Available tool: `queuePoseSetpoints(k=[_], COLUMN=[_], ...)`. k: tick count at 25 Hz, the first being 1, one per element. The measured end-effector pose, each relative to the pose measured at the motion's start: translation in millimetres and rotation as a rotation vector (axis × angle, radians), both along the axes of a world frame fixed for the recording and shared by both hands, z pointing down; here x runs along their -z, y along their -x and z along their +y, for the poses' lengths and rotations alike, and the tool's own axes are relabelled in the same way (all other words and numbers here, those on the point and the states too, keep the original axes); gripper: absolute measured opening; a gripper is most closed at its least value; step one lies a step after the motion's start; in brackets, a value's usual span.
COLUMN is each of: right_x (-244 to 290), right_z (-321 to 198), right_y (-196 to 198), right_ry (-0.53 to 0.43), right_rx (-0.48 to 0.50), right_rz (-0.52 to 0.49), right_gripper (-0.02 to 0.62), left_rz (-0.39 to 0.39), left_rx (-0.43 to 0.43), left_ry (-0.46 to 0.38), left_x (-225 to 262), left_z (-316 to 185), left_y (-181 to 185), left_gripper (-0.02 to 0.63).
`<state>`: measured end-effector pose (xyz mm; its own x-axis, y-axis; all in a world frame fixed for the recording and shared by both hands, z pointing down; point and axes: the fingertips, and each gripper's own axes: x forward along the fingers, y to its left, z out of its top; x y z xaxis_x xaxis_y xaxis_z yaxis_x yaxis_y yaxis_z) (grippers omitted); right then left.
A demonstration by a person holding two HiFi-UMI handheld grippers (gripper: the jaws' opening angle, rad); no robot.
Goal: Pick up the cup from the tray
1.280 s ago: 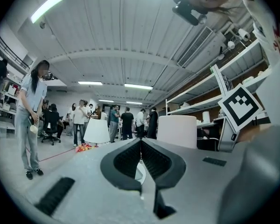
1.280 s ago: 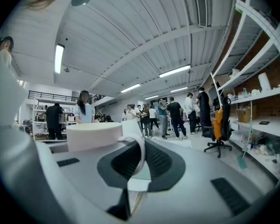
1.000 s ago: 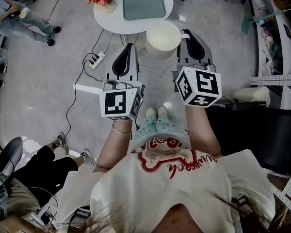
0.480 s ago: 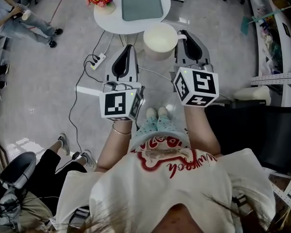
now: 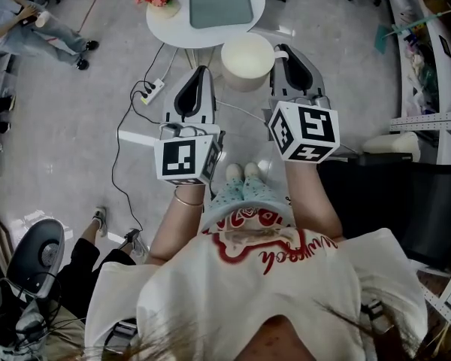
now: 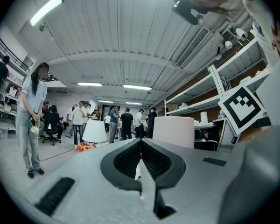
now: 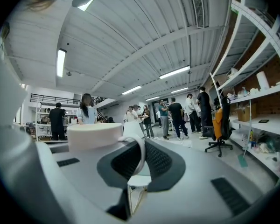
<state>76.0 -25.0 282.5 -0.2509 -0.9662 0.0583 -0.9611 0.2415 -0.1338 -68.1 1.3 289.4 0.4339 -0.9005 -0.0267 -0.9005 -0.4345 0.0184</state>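
head view shows the cup [image 5: 248, 59] up in the air between the two tools, short of the round white table [image 5: 165, 22] that carries the grey-green tray [image 5: 218, 0]. the tray looks bare, and the cup is well apart from it, so i judge the lift itself as done.

right gripper view settles the grip: the right gripper [image 7: 137, 164] is clenched on the cup's handle [image 7: 140, 154], a white loop pinched between the dark pads, and the cup body [image 7: 94, 135] juts out to that gripper's left. the round top faces up, so the cup's axis stands upright, crosswise to the jaws.

left gripper view has the left gripper [image 6: 141, 164] with its jaws pressed together on nothing, and the cup [image 6: 173, 130] just off to its right.

from above, the right gripper [image 5: 289, 55] sits on the cup's right side and the left gripper [image 5: 199, 77] lies near its left, not touching. all the weight hangs sideways off the handle, so any further carry probably turns on holding the right wrist level. the left tool is near enough to steady the body if needed.
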Motion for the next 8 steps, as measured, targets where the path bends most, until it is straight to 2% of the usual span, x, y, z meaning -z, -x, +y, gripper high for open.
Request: queuePoseSetpoints(k=[8], right_x=[6], right_z=[-7], right_y=[11], right_ry=[0.011], right_rx=[0.001], right_rz=[0.006], right_gripper=[0.038], left_rz=[0.008], left_rx=[0.004], left_ry=[0.016], left_x=[7], left_z=[-8], left_y=[11], left_gripper=[0.014])
